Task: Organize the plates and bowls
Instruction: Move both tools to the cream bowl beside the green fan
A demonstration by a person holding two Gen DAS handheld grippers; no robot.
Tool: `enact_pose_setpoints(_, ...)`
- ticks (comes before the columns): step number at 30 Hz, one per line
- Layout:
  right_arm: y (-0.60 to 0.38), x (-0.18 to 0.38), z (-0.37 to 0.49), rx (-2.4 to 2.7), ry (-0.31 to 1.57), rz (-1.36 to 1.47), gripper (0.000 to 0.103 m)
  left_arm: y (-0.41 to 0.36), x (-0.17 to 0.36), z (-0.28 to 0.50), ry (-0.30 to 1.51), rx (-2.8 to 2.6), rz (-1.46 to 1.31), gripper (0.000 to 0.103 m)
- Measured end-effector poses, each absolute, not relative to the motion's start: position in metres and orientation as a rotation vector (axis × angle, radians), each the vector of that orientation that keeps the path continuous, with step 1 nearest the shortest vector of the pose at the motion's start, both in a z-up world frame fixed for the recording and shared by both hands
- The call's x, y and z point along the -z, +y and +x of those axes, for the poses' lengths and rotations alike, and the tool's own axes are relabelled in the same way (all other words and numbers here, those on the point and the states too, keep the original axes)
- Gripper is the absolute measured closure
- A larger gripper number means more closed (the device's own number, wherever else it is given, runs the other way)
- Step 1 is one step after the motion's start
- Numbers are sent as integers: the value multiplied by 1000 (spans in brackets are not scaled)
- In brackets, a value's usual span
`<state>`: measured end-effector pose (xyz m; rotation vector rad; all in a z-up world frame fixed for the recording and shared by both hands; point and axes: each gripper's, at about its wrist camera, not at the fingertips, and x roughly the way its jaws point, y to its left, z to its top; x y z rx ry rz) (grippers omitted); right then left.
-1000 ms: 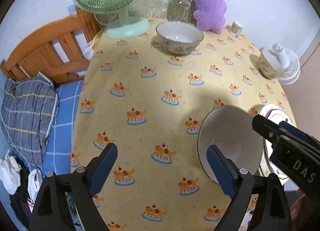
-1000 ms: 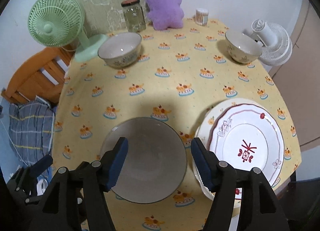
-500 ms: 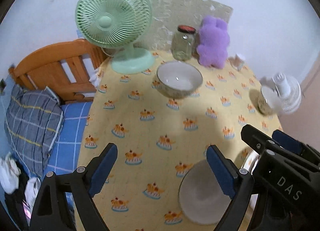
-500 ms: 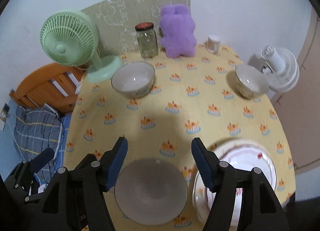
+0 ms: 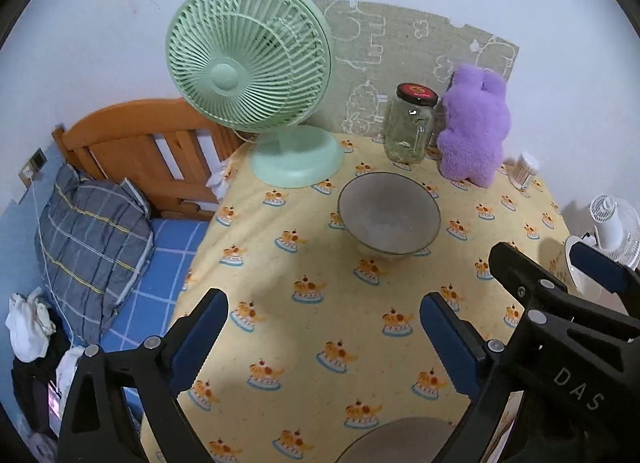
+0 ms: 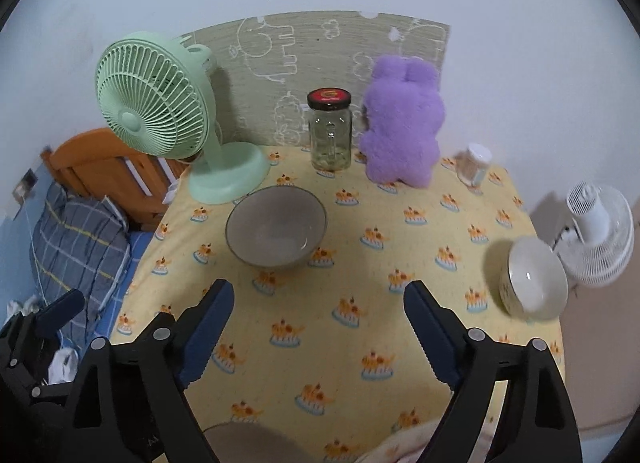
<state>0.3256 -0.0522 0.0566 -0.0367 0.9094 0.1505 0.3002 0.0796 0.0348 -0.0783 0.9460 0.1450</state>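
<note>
On the yellow tablecloth (image 5: 312,263), a large patterned bowl (image 5: 389,215) (image 6: 276,227) stands at the back near the fan. A smaller cream bowl (image 6: 534,283) sits at the right edge; in the left wrist view the right gripper partly hides it. A grey bowl (image 5: 400,439) (image 6: 248,443) shows only its rim at the bottom edge. A cream plate rim (image 6: 404,443) lies beside it. My left gripper (image 5: 324,335) hangs above the cloth, jaws opening, nothing between them. My right gripper (image 6: 318,323) (image 5: 536,259) is likewise opening wide and empty.
A green desk fan (image 5: 248,63), a glass jar (image 5: 410,131), a purple plush (image 5: 474,131) and a small swab container (image 5: 526,171) line the back. A white fan (image 6: 596,239) stands off the right edge. A bed with wooden headboard (image 5: 140,151) and pillow (image 5: 92,235) lies left.
Both grippers have drawn back and risen from the grey bowl, which has slid to the bottom edge of both views. The right jaws have widened. The plates have nearly left view.
</note>
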Motion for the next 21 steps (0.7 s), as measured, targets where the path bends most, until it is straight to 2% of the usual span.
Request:
enact_pose_setpoints(5,-51,-50,350,-151,894,-94,9,76,-26,323,963,-169,-61,5)
enact_pose_setpoints(10,-53,-31,385,-173,964,-51,10,74,-18,350,957,-182,-38,8)
enact_pose_setpoints(14,-51,-17,409,-174,979,-37,10,76,-8,373,959,-191,-31,16)
enact_pose_setpoints(21,-45,6,448,-176,990,-24,20,81,18,412,979,-212,-49,28)
